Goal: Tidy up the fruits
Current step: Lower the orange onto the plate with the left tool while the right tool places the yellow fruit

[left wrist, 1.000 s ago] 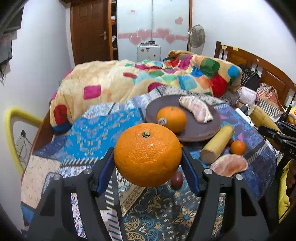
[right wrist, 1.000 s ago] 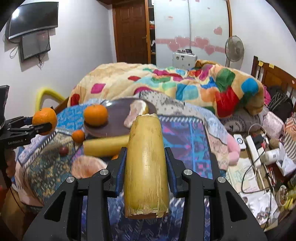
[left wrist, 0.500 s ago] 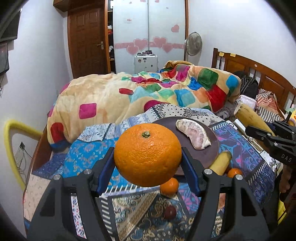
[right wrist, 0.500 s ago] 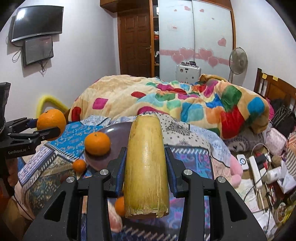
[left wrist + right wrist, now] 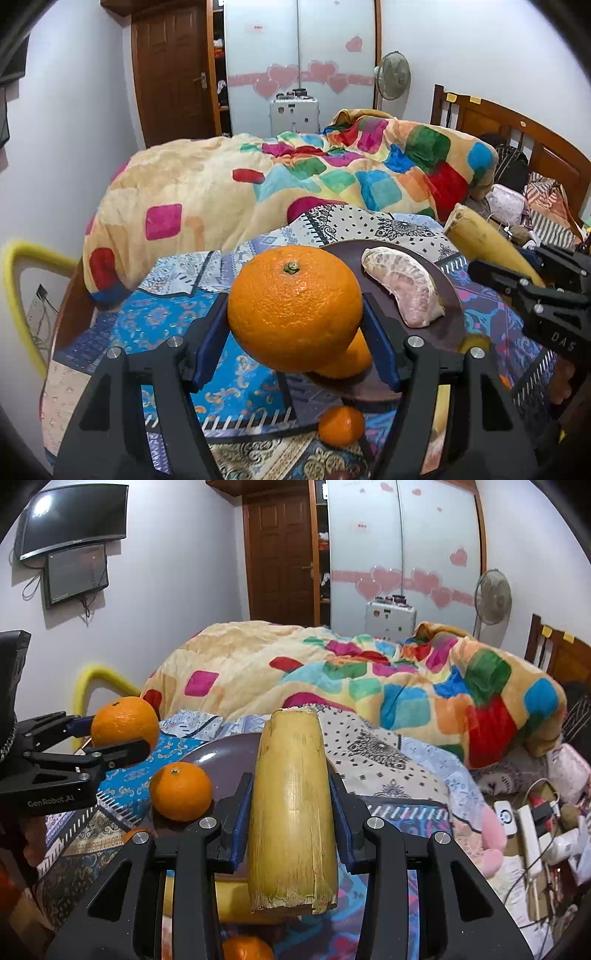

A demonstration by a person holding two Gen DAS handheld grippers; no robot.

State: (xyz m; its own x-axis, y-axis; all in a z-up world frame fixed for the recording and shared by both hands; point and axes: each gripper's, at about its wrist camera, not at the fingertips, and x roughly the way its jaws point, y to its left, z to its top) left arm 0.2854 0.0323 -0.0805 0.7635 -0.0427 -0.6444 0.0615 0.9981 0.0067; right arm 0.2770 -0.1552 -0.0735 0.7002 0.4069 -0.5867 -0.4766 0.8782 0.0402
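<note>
My left gripper is clamped on a large orange, its blue pads pressed to both sides, about half spread. My right gripper is closed narrower on a yellow cane stalk piece, standing lengthwise between the pads. Just beyond and below both grippers sits the brown plate, carrying a peeled pomelo segment and a smaller orange. A tiny orange lies on the patterned cloth under my left gripper.

White walls, brown door, heart-decorated wardrobe, bed with colourful blanket
</note>
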